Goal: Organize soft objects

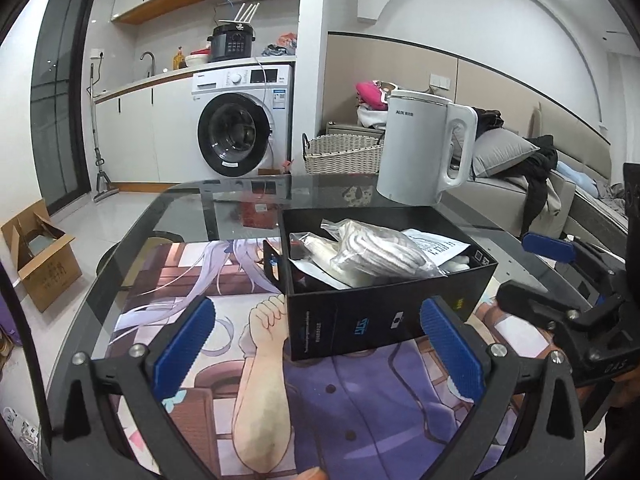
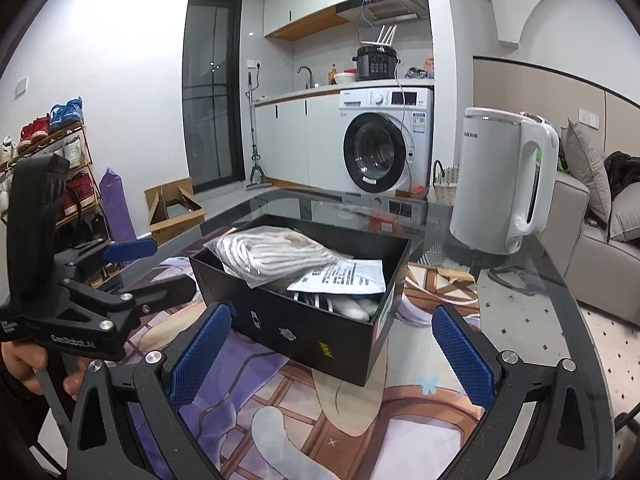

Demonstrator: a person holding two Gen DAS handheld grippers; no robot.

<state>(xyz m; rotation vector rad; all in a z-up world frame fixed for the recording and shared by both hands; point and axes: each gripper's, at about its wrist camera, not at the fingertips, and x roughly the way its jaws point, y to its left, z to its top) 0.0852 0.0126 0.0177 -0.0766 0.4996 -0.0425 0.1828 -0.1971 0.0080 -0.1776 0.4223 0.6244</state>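
Observation:
A black open box (image 1: pixel 384 312) (image 2: pixel 308 328) stands on a glass table over a printed mat. Inside it lies a clear bag of white rope (image 1: pixel 376 254) (image 2: pixel 276 256), a printed white pouch (image 2: pixel 340 278) (image 1: pixel 438 246) and some white soft pieces (image 2: pixel 354 308). My left gripper (image 1: pixel 320 344) is open, its blue pads just short of the box's near wall, with nothing between them. My right gripper (image 2: pixel 328 352) is open too, facing the box's near corner and holding nothing. Each gripper shows at the edge of the other's view, the right gripper (image 1: pixel 560 272) at right and the left gripper (image 2: pixel 100 280) at left.
A white electric kettle (image 1: pixel 424 148) (image 2: pixel 504 184) stands on the table behind the box. The glass table's edge (image 1: pixel 132 232) curves round on the left. Beyond are a washing machine (image 1: pixel 244 120), a wicker basket (image 1: pixel 344 152), a sofa (image 1: pixel 520 176), a cardboard box on the floor (image 2: pixel 172 208) and a shoe rack (image 2: pixel 52 160).

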